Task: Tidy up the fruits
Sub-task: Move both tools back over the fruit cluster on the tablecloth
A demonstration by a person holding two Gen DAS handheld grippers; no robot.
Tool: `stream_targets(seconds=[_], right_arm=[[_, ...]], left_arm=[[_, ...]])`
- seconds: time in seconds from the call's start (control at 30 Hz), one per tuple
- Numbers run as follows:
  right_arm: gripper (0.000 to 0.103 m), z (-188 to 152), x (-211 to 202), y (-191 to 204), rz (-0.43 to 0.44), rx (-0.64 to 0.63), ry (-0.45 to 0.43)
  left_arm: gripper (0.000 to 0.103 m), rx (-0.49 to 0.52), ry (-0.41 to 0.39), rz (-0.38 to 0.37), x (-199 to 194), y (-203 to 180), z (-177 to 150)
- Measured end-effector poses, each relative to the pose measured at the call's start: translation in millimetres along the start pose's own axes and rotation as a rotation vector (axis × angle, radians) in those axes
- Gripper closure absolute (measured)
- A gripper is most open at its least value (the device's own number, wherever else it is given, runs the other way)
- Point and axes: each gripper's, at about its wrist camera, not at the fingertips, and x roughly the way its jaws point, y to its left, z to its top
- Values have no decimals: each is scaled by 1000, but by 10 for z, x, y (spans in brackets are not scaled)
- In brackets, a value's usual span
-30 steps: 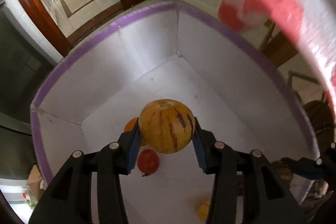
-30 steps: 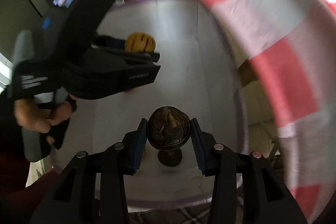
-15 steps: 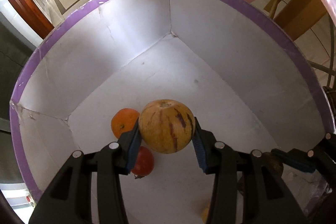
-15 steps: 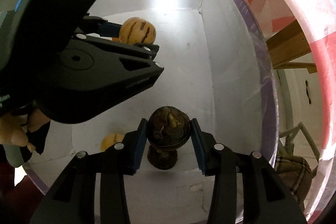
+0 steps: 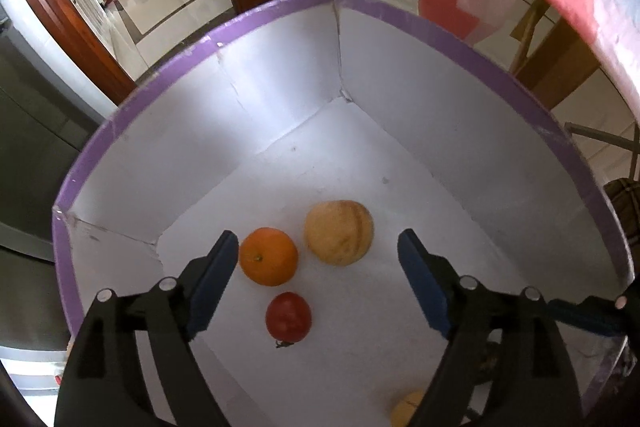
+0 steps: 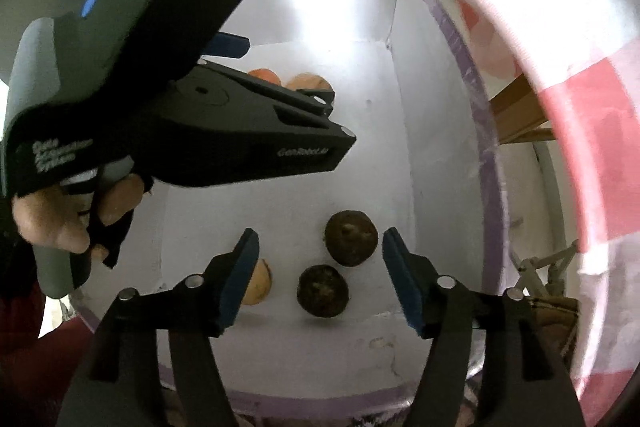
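White box (image 5: pixel 280 99) floor with purple rim, tiled room beyond; both tongs opening, nothing gripped.

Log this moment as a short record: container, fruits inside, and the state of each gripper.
container: white box with purple rim
pale yellow melon-like fruit: on the box floor, beside the orange
red tomato: nearer the camera than the orange
dark brown fruits: two, and, close together on the floor
small yellowish fruit: partly hidden by a finger of the right gripper
left gripper: jaws opening, holding nothing
right gripper: jaws opening, holding nothing
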Motion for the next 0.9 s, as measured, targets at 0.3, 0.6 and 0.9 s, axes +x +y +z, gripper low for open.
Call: stream_targets(seconds=[0.3, 0.6, 0.9], right_arm=[[36, 0, -598, -82, 75, 53, -133], [21, -267, -1805, -469, 42, 128, -448], [16, -1029, -2540, -1603, -170, 429, -631]], left_arm=[[15, -22, -88, 10, -452, 25, 146], [2, 10, -369, 23, -1472, -331, 488], [2, 198, -527, -149, -2098, -1626, 871]])
